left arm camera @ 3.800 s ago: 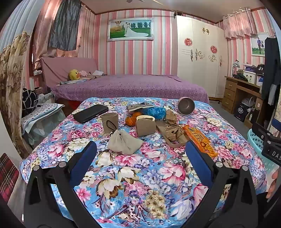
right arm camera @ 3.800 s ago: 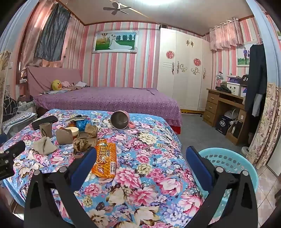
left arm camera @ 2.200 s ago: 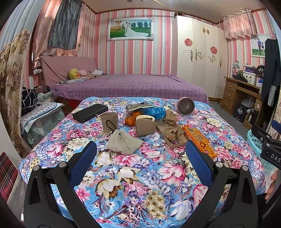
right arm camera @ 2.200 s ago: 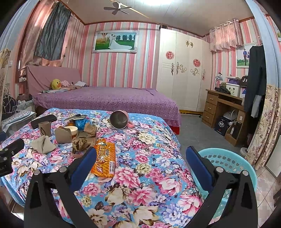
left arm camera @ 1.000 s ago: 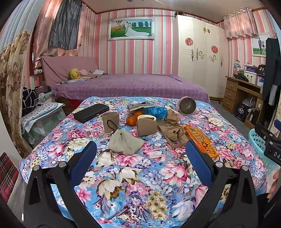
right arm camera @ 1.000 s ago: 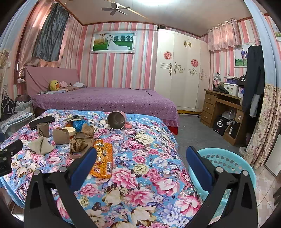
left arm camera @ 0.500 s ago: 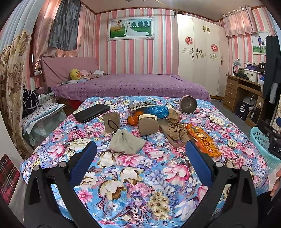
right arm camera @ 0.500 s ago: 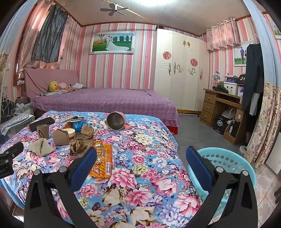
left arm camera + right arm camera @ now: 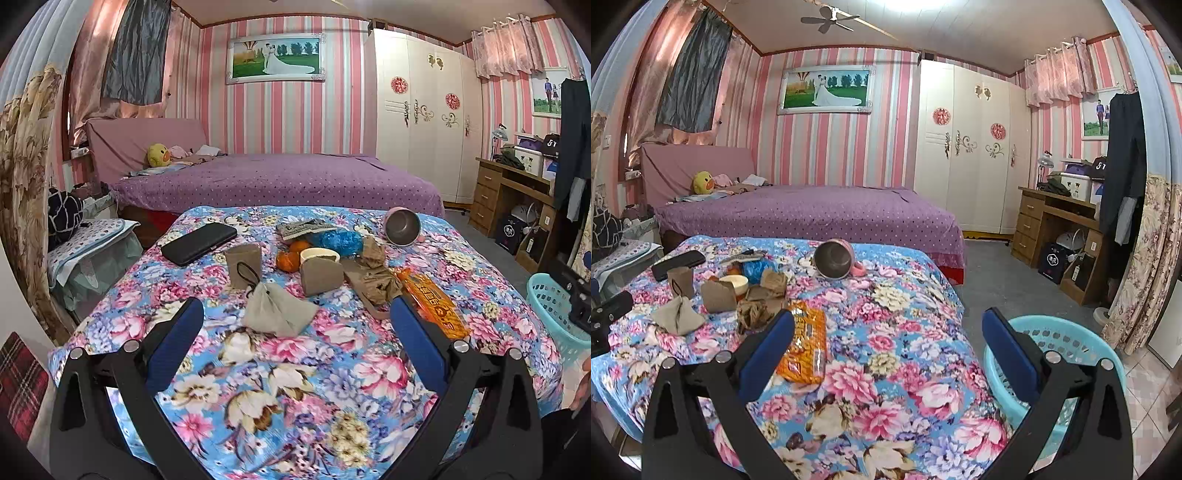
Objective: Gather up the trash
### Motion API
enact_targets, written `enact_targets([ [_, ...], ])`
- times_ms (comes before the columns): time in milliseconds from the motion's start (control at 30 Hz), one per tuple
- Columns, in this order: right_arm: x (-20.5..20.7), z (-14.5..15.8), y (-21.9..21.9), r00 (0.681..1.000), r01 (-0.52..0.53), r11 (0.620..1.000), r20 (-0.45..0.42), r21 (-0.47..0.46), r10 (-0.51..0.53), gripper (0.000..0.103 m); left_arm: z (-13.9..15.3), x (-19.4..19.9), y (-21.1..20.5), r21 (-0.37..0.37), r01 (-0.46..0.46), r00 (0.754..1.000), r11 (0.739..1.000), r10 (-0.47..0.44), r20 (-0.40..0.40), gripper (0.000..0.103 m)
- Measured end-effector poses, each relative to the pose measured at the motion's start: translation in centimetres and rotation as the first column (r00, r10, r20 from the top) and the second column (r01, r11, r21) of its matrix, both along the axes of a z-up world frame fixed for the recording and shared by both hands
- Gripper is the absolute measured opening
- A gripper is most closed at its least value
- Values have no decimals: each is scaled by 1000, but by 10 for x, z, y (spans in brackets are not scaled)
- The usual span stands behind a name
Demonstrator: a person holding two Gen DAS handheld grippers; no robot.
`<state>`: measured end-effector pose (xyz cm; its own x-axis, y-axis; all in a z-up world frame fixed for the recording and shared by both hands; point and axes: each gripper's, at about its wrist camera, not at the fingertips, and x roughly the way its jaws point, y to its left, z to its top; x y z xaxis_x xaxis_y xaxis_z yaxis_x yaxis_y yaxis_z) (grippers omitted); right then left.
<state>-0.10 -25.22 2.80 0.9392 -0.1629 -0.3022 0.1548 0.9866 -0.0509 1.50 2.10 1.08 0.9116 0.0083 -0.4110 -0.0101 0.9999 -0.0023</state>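
Floral cloth covers the desk (image 9: 295,387), filling the middle and bottom of both frames. My turquoise basket (image 9: 1067,343) sits on the floor at lower right of the right view, just beside the desk edge. Trash is clustered mid-frame in the left view: orange snack wrapper (image 9: 432,302) on the right, crumpled brown paper (image 9: 376,277) touching it, grey pouch (image 9: 277,310) nearest me. Left hand-held gripper (image 9: 295,321) and right hand-held gripper (image 9: 886,332) both hang wide open, holding nothing.
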Motion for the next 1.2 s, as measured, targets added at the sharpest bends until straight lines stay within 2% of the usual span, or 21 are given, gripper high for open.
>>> enact_targets([
  [233,17,17,4,1000,-2,1000,-2,2,2,99,13,15,23,-5,-3,1000,1000,3,3,98],
  [367,36,16,5,999,-13,1000,-31,22,14,99,8,28,39,15,-27,1000,1000,27,-12,98],
  [567,67,-1,6,995,-33,999,-88,36,36,99,-24,41,70,28,-64,993,998,66,-97,98],
  [667,74,-23,0,991,-31,999,-125,36,36,99,-43,45,83,46,-77,985,996,83,-154,98],
  [767,84,-39,-6,982,1,1000,-191,20,3,99,-58,49,93,29,-72,978,997,77,-193,98],
  [833,90,-45,-9,977,13,1000,-213,9,-11,99,-65,53,94,31,-64,974,997,69,-216,98],
  [900,92,-49,-10,975,8,1000,-223,-13,-10,99,-67,55,93,52,-72,974,996,82,-211,98],
  [967,94,-51,-11,974,17,999,-223,-39,-25,99,-64,57,91,43,-70,977,997,77,-200,98],
  [1200,101,-48,-22,977,20,1000,-212,23,-15,99,-59,85,56,22,-19,977,1000,23,-210,98],
])
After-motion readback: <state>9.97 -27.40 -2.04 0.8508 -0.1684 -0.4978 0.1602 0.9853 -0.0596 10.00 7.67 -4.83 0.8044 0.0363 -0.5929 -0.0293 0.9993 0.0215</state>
